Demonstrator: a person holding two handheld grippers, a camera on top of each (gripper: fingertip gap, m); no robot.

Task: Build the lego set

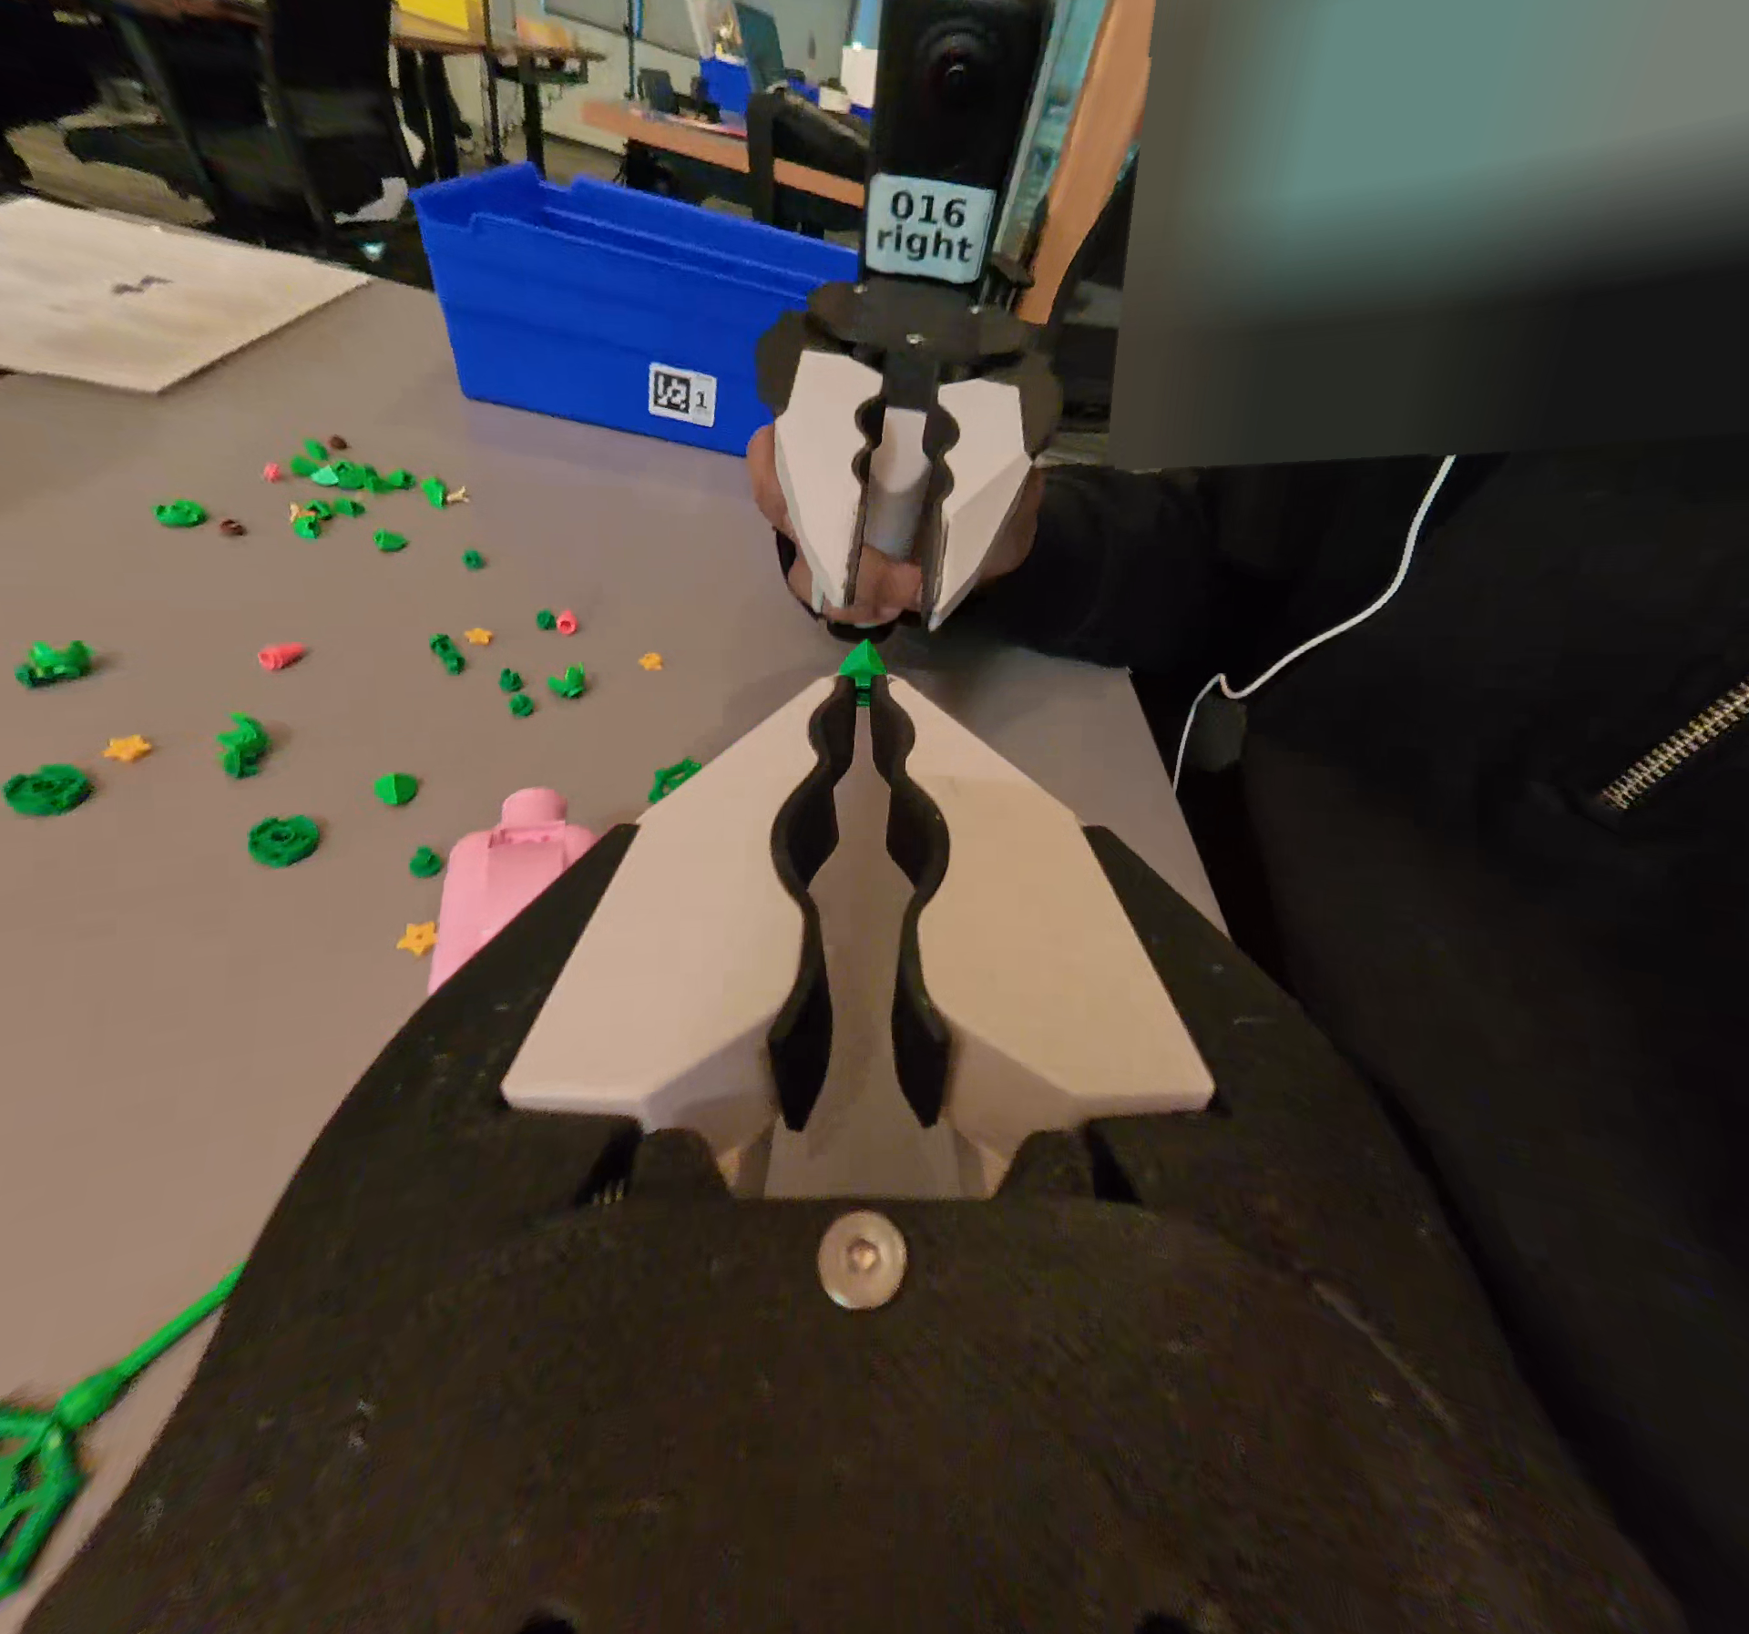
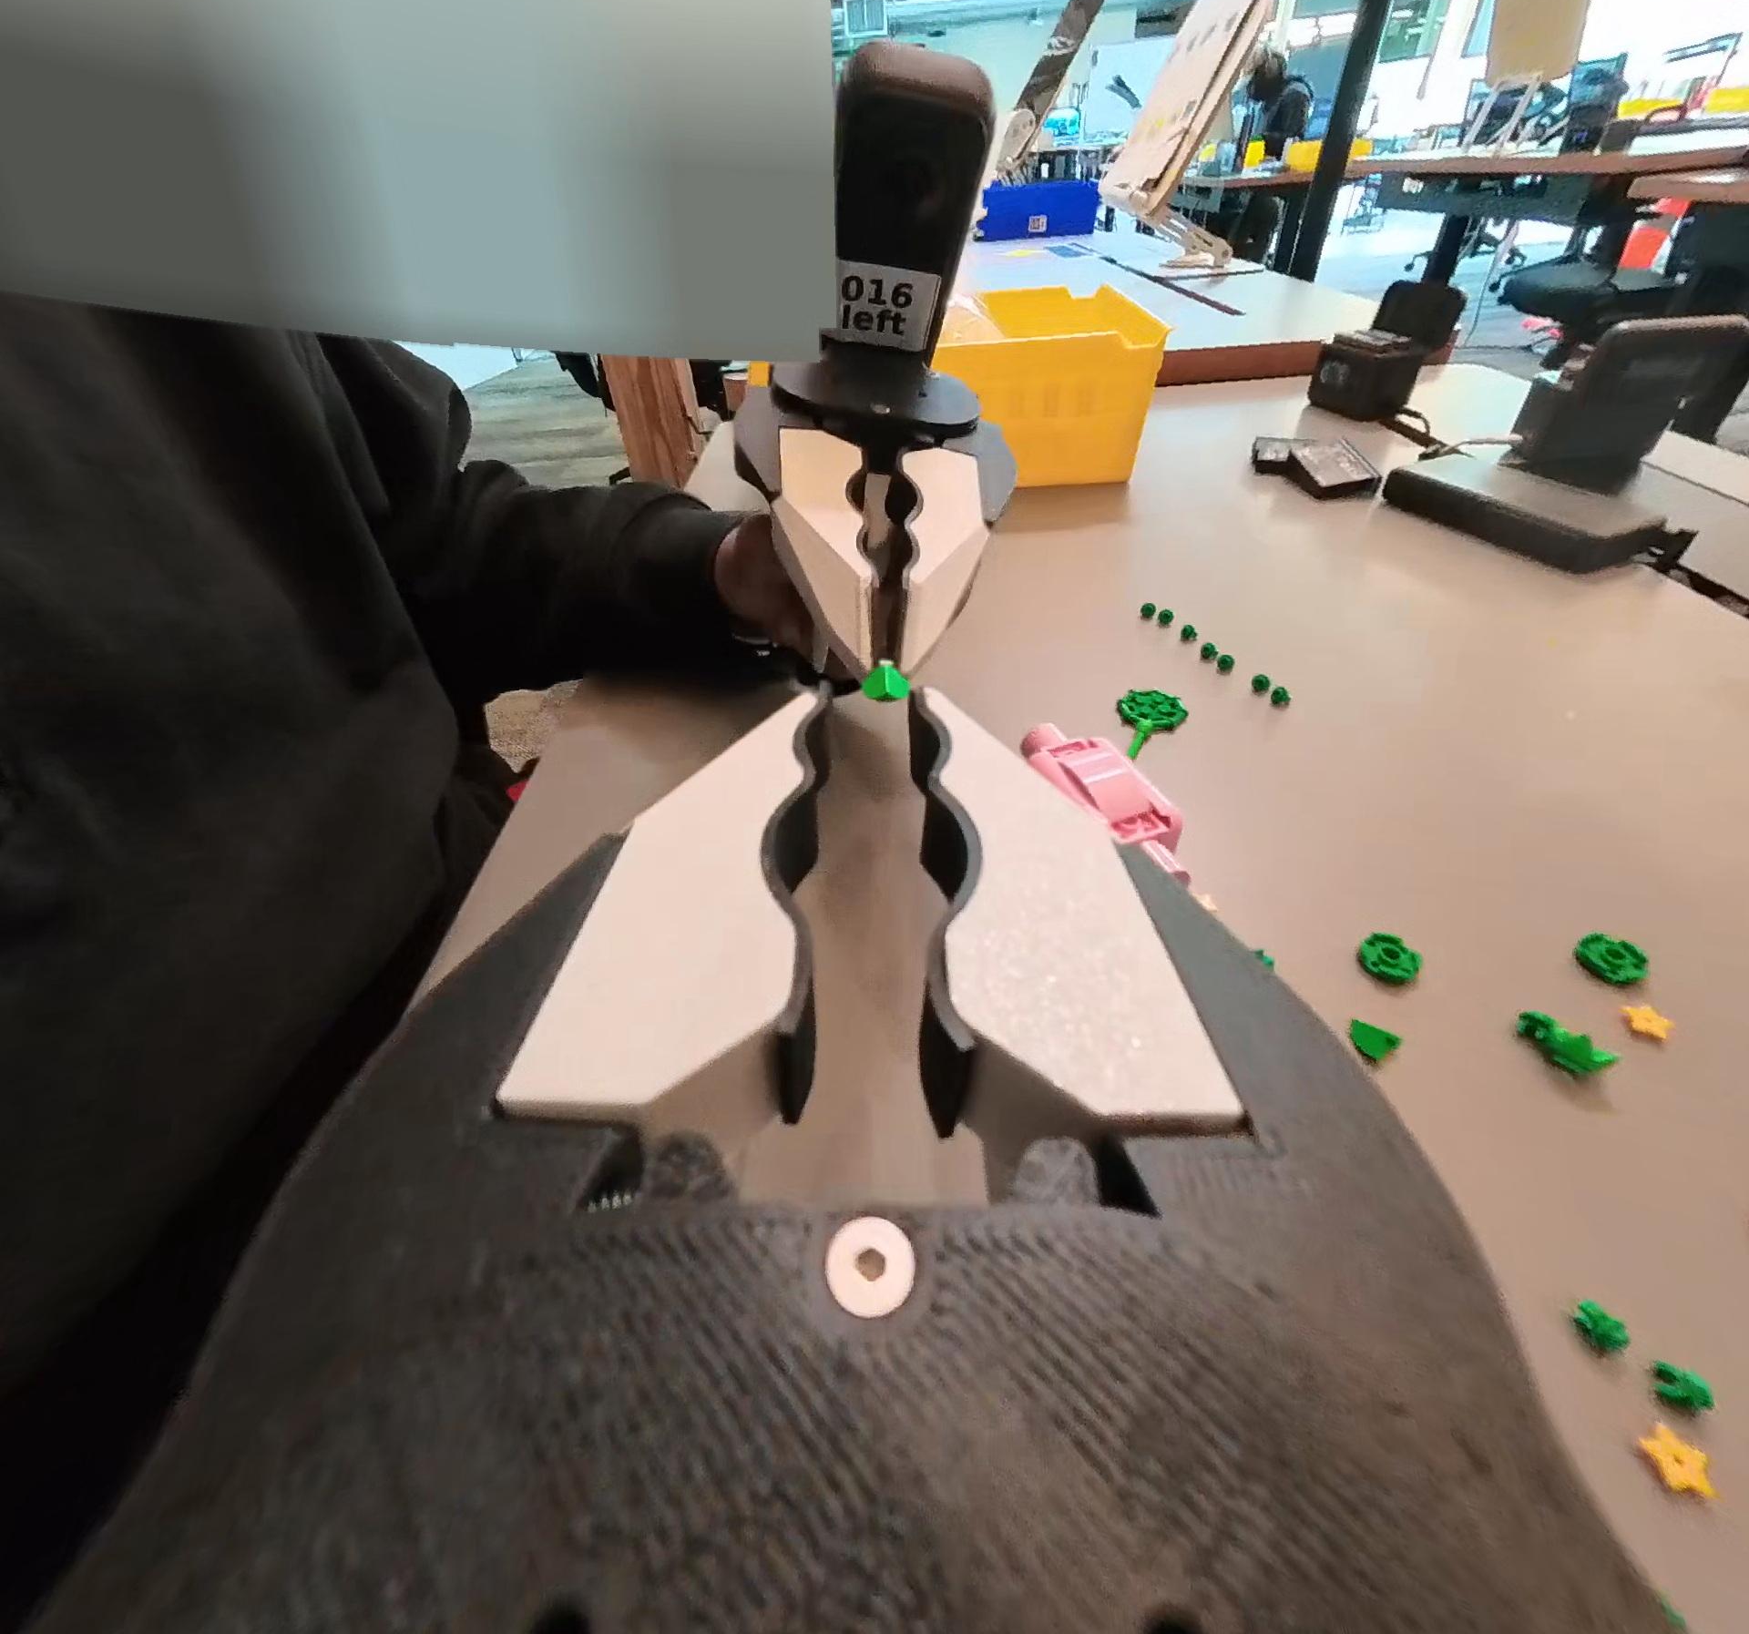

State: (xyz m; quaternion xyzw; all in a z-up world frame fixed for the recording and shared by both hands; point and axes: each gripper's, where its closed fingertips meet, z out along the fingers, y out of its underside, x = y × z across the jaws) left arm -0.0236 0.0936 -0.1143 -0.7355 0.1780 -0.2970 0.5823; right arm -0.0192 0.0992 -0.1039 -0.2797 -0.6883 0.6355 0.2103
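My left gripper (image 1: 861, 690) is shut on a small green cone-shaped lego piece (image 1: 862, 661) and holds it above the grey table near its front edge. In the right wrist view the left gripper (image 2: 885, 654) points at me with the same green piece (image 2: 885, 682) at its tips. My right gripper (image 2: 869, 694) is open, its tips on either side of the piece. In the left wrist view the right gripper (image 1: 878, 619) faces mine, tip to tip. A pink lego body (image 1: 511, 869) lies on the table beside my left gripper and also shows in the right wrist view (image 2: 1107, 784).
Loose green pieces (image 1: 350, 477) and yellow stars (image 1: 128, 748) are scattered over the grey table (image 1: 615, 585). A blue bin (image 1: 606, 302) stands behind them, a yellow bin (image 2: 1060, 377) at the far side. Black devices (image 2: 1514, 491) sit at the back. A person in black is at the table edge. The tips of both grippers are at nearly the same place.
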